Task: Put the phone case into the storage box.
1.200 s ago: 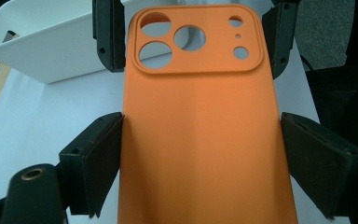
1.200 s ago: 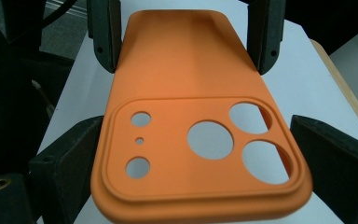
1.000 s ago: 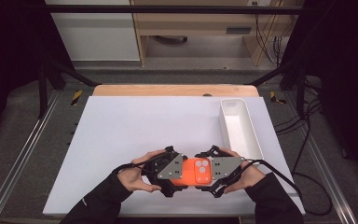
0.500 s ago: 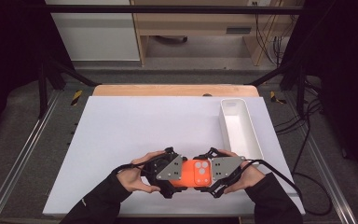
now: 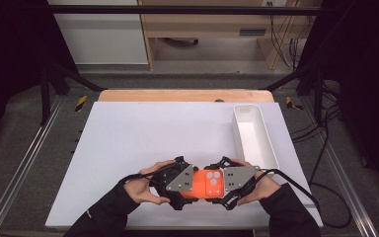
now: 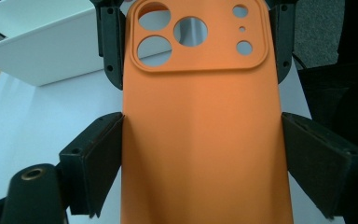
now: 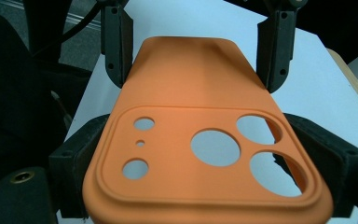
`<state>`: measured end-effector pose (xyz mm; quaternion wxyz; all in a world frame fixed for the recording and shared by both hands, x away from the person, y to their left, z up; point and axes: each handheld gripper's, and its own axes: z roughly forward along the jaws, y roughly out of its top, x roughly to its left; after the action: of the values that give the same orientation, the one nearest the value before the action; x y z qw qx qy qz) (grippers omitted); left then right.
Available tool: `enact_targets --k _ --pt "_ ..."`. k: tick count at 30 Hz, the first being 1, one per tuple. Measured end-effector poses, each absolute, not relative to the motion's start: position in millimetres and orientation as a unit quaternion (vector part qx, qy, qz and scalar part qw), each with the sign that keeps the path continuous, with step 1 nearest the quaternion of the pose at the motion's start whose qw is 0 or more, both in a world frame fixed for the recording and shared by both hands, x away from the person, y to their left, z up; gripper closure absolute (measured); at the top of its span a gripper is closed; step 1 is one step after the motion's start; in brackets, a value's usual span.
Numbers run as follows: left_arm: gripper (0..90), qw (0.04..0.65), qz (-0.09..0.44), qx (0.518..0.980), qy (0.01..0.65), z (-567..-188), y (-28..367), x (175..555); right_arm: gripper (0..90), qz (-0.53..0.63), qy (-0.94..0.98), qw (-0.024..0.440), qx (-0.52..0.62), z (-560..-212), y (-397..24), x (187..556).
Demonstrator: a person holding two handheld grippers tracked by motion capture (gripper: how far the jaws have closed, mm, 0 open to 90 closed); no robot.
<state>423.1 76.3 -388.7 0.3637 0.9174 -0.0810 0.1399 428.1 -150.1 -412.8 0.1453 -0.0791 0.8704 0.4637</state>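
Observation:
An orange phone case (image 5: 208, 183) with round camera holes hangs just above the white table top near its front edge, held level between my two grippers. My left gripper (image 5: 192, 184) comes in from the left. Its pads (image 6: 107, 154) press on both long sides of the case's (image 6: 200, 121) plain end. My right gripper (image 5: 223, 183) faces it from the right. Its jaws have just been closing and now clamp the camera-hole end (image 7: 200, 154) between them. The left gripper's fingers (image 7: 114, 42) show beyond the case in the right gripper view.
A long white tray (image 5: 254, 136) stands at the table's right side, just beyond the right hand. The white table top (image 5: 153, 133) stretches away to the left and back. A wooden edge (image 5: 177, 95) runs along the far side, and metal rails flank the table.

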Motion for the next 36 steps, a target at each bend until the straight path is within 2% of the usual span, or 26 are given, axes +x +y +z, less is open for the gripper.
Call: enact_targets --k 6,15,36 --pt "15.3 0.359 0.138 0.920 -0.081 -390.8 74.9 422.9 12.9 0.462 0.869 0.153 -0.089 -414.6 -149.3 427.2" --pt "15.3 0.355 0.136 0.922 -0.077 -391.1 75.1 424.2 15.9 0.461 0.869 0.156 -0.093 -414.4 -149.6 427.1" --pt "15.3 0.354 0.133 0.922 -0.079 -392.5 74.6 423.3 15.1 0.468 0.872 0.126 -0.068 -412.9 -149.1 427.2"
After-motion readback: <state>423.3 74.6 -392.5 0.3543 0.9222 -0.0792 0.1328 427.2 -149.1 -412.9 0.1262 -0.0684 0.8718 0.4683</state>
